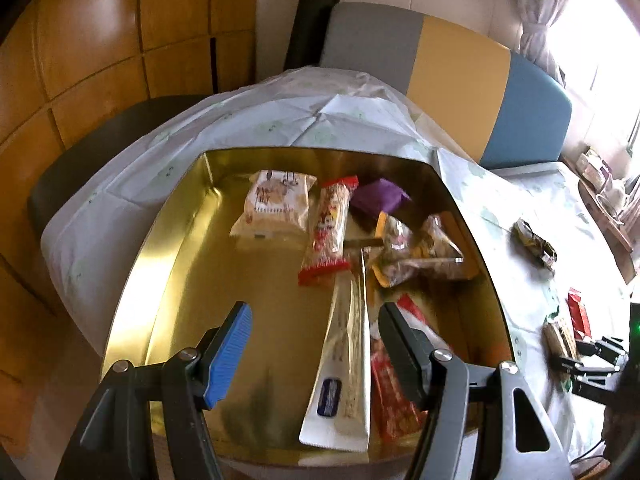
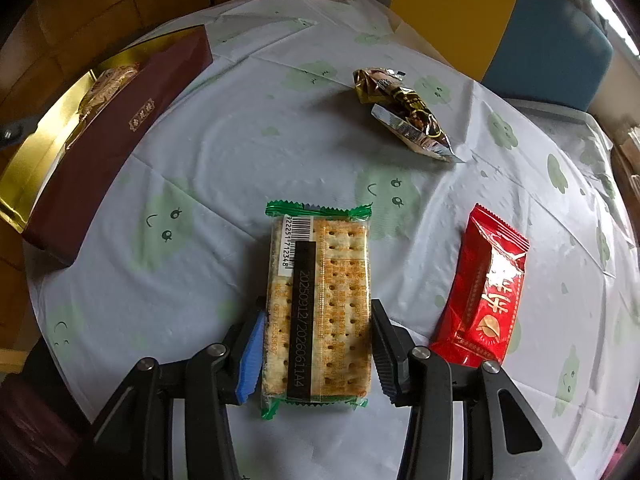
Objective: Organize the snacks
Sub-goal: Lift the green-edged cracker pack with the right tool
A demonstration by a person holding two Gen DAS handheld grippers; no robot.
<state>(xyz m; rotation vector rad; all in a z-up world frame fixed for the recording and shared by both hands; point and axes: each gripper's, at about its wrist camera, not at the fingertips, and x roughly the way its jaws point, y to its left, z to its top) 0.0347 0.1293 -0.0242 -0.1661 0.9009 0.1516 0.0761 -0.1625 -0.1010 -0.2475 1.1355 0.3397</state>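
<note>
Gold-lined maroon cardboard box [image 1: 176,240] under the empty, spread left fingers [image 1: 230,354] already holds several snacks; right fingers [image 2: 250,360] clamp the green-edged clear cracker packet [image 2: 320,300]; two wrapped snacks beyond them wait on the worktop [image 2: 200,168].

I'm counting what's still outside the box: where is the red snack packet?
In the right wrist view, the red snack packet lies on the tablecloth at lower right, just right of the cracker pack between the right gripper's fingers.

Home dining corner: tableclothed table [image 2: 248,128], curtained window [image 1: 592,32], cushioned bench [image 1: 460,64].
</note>
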